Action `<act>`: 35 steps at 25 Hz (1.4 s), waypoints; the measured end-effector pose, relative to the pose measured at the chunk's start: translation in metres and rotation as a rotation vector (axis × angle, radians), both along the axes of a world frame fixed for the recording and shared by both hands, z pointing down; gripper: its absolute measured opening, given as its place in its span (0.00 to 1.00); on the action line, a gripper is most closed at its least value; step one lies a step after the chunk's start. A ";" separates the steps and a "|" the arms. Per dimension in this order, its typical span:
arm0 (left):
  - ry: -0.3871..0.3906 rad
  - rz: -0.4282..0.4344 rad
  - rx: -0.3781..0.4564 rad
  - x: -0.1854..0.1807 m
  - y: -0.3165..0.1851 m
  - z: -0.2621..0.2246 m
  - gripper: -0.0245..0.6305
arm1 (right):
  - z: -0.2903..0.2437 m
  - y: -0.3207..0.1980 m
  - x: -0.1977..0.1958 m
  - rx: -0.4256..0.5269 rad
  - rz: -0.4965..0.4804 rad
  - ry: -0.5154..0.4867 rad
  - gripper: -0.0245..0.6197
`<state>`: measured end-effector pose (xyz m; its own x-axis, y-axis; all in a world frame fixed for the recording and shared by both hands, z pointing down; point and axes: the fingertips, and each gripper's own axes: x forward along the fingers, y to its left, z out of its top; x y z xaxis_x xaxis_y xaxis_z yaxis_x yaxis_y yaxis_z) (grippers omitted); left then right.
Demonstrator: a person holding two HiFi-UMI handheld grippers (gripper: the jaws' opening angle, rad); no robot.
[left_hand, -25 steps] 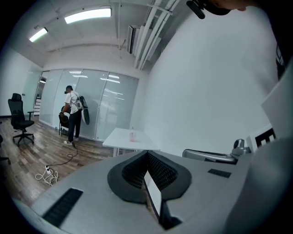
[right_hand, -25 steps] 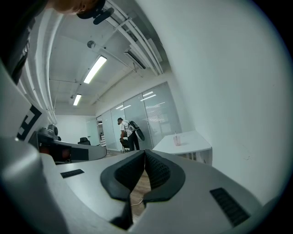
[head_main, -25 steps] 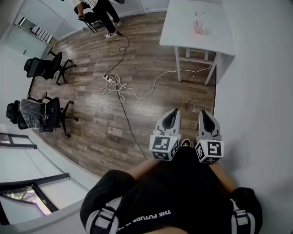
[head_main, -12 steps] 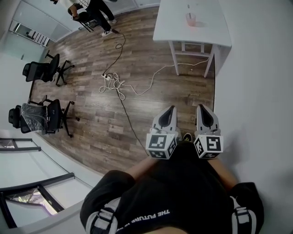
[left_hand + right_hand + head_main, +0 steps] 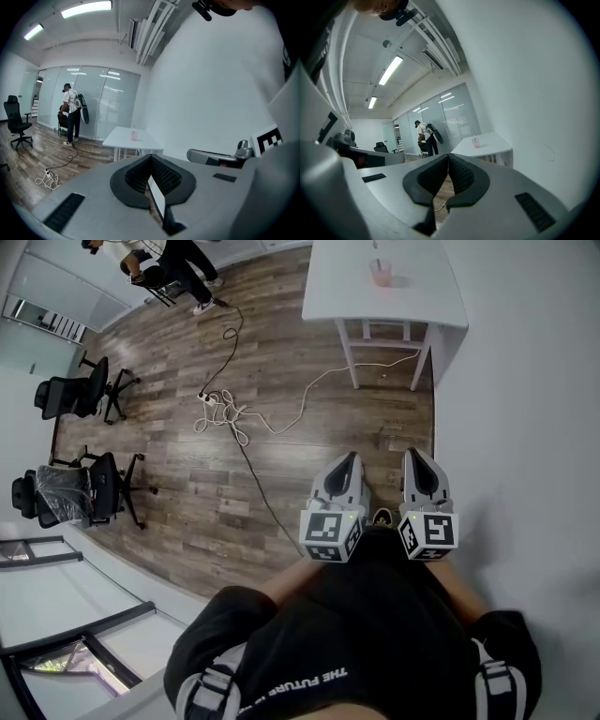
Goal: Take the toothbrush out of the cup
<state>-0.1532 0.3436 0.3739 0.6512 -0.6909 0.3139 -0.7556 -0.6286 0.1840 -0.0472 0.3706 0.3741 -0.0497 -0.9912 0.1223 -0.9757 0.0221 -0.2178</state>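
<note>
Left tongs [image 5: 150, 158], right tongs [image 5: 447, 157]: both clenched, empty. Ribbed black pads [image 5: 165, 176] show only in gripper views. Head view: translucent pink cup [image 5: 380, 273] on white surface [image 5: 422, 292], well apart.

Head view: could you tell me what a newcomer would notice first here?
The left gripper and right gripper sit side by side near the person's chest, both shut and empty. Far ahead, a white table against the wall carries a pink cup. Left of it, a tangled cable sprawls on the wood floor.
</note>
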 end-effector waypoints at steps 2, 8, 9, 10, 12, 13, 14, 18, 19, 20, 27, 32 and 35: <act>0.001 0.007 -0.002 -0.001 -0.010 0.000 0.06 | 0.001 -0.009 0.000 -0.011 0.012 0.001 0.06; 0.003 0.025 -0.029 0.003 -0.056 0.004 0.06 | 0.005 -0.054 0.004 -0.020 0.025 0.019 0.06; 0.006 0.029 -0.034 0.004 -0.065 0.004 0.06 | 0.006 -0.063 0.005 -0.025 0.028 0.021 0.06; 0.009 0.031 -0.039 0.005 -0.075 0.004 0.06 | 0.008 -0.073 0.006 -0.031 0.029 0.023 0.06; 0.014 0.032 -0.046 0.006 -0.093 0.006 0.06 | 0.011 -0.091 0.007 -0.046 0.031 0.028 0.06; 0.016 0.030 -0.049 0.007 -0.102 0.007 0.06 | 0.011 -0.100 0.007 -0.053 0.031 0.031 0.06; 0.020 0.028 -0.052 0.008 -0.111 0.007 0.06 | 0.012 -0.110 0.007 -0.058 0.029 0.035 0.06; 0.029 0.033 -0.066 0.013 -0.146 0.007 0.06 | 0.013 -0.145 0.008 -0.060 0.018 0.055 0.06; 0.030 0.036 -0.068 0.012 -0.153 0.007 0.06 | 0.013 -0.152 0.007 -0.062 0.019 0.058 0.06; 0.033 0.038 -0.067 0.012 -0.159 0.006 0.06 | 0.013 -0.158 0.007 -0.067 0.021 0.059 0.06; 0.067 0.044 -0.069 0.005 -0.199 0.000 0.06 | 0.006 -0.194 0.002 -0.082 0.041 0.070 0.06; 0.088 0.051 -0.047 -0.002 -0.235 -0.005 0.06 | 0.006 -0.224 -0.004 -0.076 0.052 0.076 0.06; 0.096 0.053 -0.047 -0.010 -0.251 -0.006 0.06 | 0.005 -0.241 -0.013 -0.059 0.047 0.074 0.06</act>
